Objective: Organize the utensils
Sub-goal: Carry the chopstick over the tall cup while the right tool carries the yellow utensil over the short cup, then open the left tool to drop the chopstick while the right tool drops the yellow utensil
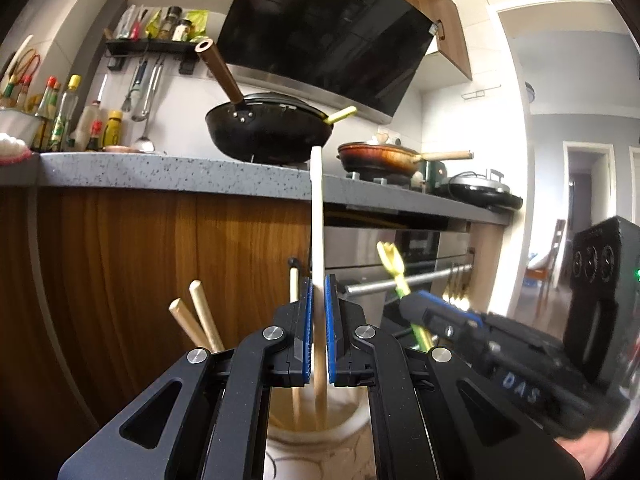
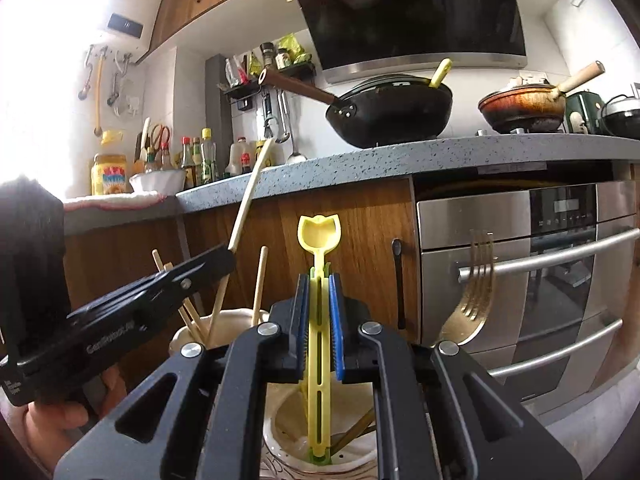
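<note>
Utensils are what you are sorting here, and both of your tongs are carrying one over a ceramic holder. Your left tongs (image 1: pixel 319 300) are clamping a pale wooden utensil (image 1: pixel 317 216) by its shaft, standing nearly upright, with its lower end already dipping inside the cream holder (image 1: pixel 320 428) where wooden chopsticks (image 1: pixel 200 316) are leaning at the left. Your right tongs (image 2: pixel 319 300) are pinching a yellow slotted utensil (image 2: pixel 319 236) upright, its foot resting low in a second holder (image 2: pixel 288 436) just beside the first; a gold fork (image 2: pixel 472 296) is standing at the right of it. The step in hand looks like lowering each piece into its pot. To do it well, you are wise keeping each shaft vertical and centred over the opening, so that it is not nudging the chopsticks or catching the rim. Since both tongs are working close together, you are better off letting one piece settle first, then releasing only when its tip is resting on the bottom, and lifting straight up so the pads are not dragging it back out.
</note>
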Demonstrator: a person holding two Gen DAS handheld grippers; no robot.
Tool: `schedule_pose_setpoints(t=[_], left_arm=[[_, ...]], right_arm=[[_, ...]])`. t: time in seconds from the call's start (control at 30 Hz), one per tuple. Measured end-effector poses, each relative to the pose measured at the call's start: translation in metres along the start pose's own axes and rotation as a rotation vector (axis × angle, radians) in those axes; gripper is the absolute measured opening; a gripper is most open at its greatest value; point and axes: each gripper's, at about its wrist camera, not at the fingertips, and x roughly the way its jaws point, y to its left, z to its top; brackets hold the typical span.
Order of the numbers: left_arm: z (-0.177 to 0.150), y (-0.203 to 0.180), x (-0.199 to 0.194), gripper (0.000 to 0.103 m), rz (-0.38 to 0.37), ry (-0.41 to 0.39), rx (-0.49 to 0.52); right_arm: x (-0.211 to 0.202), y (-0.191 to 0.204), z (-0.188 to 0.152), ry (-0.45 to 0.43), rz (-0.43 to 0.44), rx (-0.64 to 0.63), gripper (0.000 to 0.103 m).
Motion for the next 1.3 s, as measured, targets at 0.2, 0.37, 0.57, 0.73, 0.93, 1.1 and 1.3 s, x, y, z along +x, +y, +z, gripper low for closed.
schedule_pose_setpoints(t=[0.2, 0.37, 0.57, 0.73, 0.93, 1.1, 1.3], left_arm=[[-0.005, 0.002, -0.009, 0.006, 0.005, 0.022, -0.004], [-0.009, 0.002, -0.009, 0.006, 0.024, 0.040, -0.001], [-0.015, 0.004, -0.017, 0.006, 0.028, 0.056, -0.001], [-0.019, 0.004, -0.024, 0.006, 0.029, 0.077, 0.008], [-0.021, 0.008, -0.030, 0.006, 0.014, 0.102, -0.006], [-0.026, 0.004, -0.033, 0.007, 0.011, 0.121, 0.009], [-0.029, -0.003, -0.048, 0.015, 0.014, 0.110, 0.029]], right_arm=[[0.000, 0.001, 0.003, -0.041, -0.010, 0.002, 0.010], [0.006, 0.009, -0.002, -0.022, -0.015, -0.042, 0.010], [-0.001, 0.009, -0.014, 0.049, -0.034, -0.052, 0.010], [-0.009, 0.009, -0.024, 0.094, -0.050, -0.042, 0.010], [-0.014, 0.011, -0.028, 0.118, -0.056, -0.031, 0.010], [-0.024, 0.015, -0.028, 0.104, -0.057, -0.035, 0.021], [-0.053, 0.014, -0.021, 0.062, -0.057, -0.005, 0.032]])
